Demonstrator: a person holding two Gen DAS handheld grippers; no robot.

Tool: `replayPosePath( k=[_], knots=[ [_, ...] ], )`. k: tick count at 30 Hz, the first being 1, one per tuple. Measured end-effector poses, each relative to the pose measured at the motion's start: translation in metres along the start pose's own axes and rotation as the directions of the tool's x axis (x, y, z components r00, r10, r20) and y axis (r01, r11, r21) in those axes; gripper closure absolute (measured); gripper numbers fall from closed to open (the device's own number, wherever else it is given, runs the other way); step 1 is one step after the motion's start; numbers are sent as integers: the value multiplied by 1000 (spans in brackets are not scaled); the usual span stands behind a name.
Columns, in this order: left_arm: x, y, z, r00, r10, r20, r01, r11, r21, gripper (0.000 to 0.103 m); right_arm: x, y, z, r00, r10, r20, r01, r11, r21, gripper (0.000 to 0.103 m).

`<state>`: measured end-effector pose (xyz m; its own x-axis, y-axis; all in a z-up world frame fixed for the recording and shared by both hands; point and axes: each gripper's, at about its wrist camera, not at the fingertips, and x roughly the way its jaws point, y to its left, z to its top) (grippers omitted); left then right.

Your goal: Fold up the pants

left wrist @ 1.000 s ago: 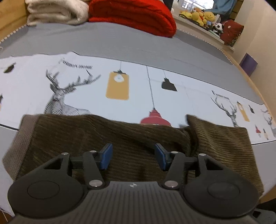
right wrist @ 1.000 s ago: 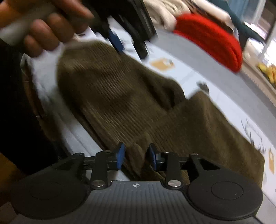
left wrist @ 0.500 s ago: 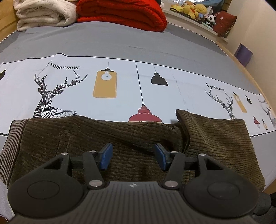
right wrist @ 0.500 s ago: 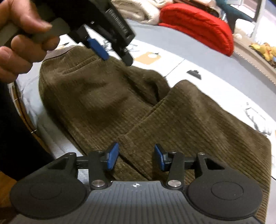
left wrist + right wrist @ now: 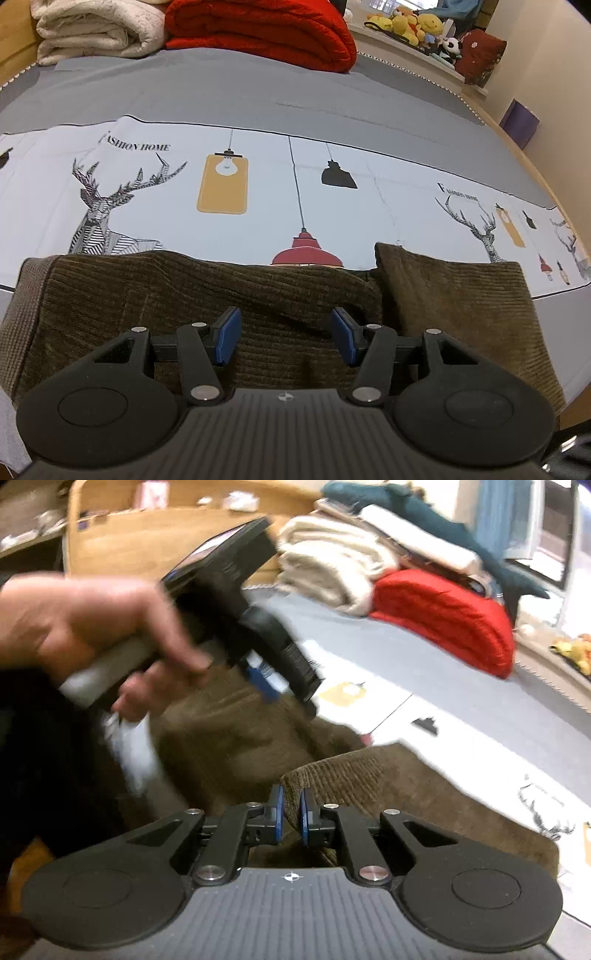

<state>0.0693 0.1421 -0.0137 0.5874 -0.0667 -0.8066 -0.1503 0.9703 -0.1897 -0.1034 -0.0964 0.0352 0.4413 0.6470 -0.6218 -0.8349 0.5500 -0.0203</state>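
Observation:
Brown corduroy pants (image 5: 184,295) lie partly folded on the printed bed cover near the front edge; they also show in the right wrist view (image 5: 406,794). My left gripper (image 5: 284,334) is open and empty, hovering just above the middle of the pants. My right gripper (image 5: 290,814) is shut on a raised fold of the pants at the edge of the upper layer. In the right wrist view a hand holds the left gripper (image 5: 264,679) above the pants' left part.
A white cover (image 5: 258,184) printed with deer and lamps lies over the grey bed (image 5: 221,92). A red blanket (image 5: 266,29) and a cream blanket (image 5: 92,33) are stacked at the far side. Plush toys (image 5: 413,22) sit on a ledge at the back right.
My right gripper has closed on a fold of the pants and lifted it a little. The left gripper stays open and has risen slightly above the pants.

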Motion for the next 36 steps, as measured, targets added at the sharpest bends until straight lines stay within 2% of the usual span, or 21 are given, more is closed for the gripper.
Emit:
replayPosePath(
  k=[3,4,6,9,10,12,14,16,17,20,22,24,26,30,32,35,36],
  knots=[
    [4,-4,1,999,-29,-17,29,999,-24,44,27,4,-21,987,13,-162,-18,999,-32,92],
    [7,-5,2,998,-50,-26,49,998,-40,44,33,5,-25,983,1,-184,-9,999,-41,92],
    [14,-6,3,992,-115,-53,109,989,-97,46,29,2,-21,986,-4,-168,3,1000,-8,87],
    [28,-12,6,968,-230,-96,213,964,-162,46,1,-23,-11,998,0,-65,10,988,153,68],
    [33,-15,8,958,-265,-110,244,954,-174,46,-9,-35,-10,999,-30,-45,39,977,208,60],
    [46,-23,11,941,-310,-138,282,941,-189,46,-22,-61,-14,991,-122,-47,131,940,314,54],
    [63,-28,14,922,-345,-175,303,925,-229,46,-31,-92,-26,970,-220,-100,242,868,433,54],
    [80,-33,14,910,-356,-211,300,919,-258,46,-38,-120,-42,922,-328,-205,387,763,518,54],
    [89,-37,14,911,-345,-227,286,923,-257,45,-43,-134,-53,896,-363,-256,443,702,557,53],
    [108,-50,14,917,-308,-253,253,940,-228,45,-56,-168,-87,857,-350,-379,515,541,665,46],
    [115,-57,14,919,-296,-261,246,947,-207,48,-56,-179,-102,857,-299,-419,515,480,710,42],
    [111,-66,16,932,-255,-259,228,965,-127,67,-56,-190,-117,876,-236,-420,482,402,779,39],
    [94,-68,19,939,-258,-228,245,966,-83,71,-59,-194,-127,895,-200,-400,446,353,822,39],
    [65,-56,18,936,-314,-159,301,948,-104,72,-56,-197,-133,918,-149,-366,395,329,858,39],
    [77,-55,14,944,-274,-186,262,961,-84,68,-50,-200,-136,920,-131,-370,392,332,858,37],
    [83,-56,12,963,-192,-188,191,981,-26,48,-42,-204,-135,915,-123,-385,403,358,842,35],
    [78,-57,11,968,-180,-173,181,983,-8,49,-39,-202,-134,913,-127,-389,407,365,837,35]
  ],
)
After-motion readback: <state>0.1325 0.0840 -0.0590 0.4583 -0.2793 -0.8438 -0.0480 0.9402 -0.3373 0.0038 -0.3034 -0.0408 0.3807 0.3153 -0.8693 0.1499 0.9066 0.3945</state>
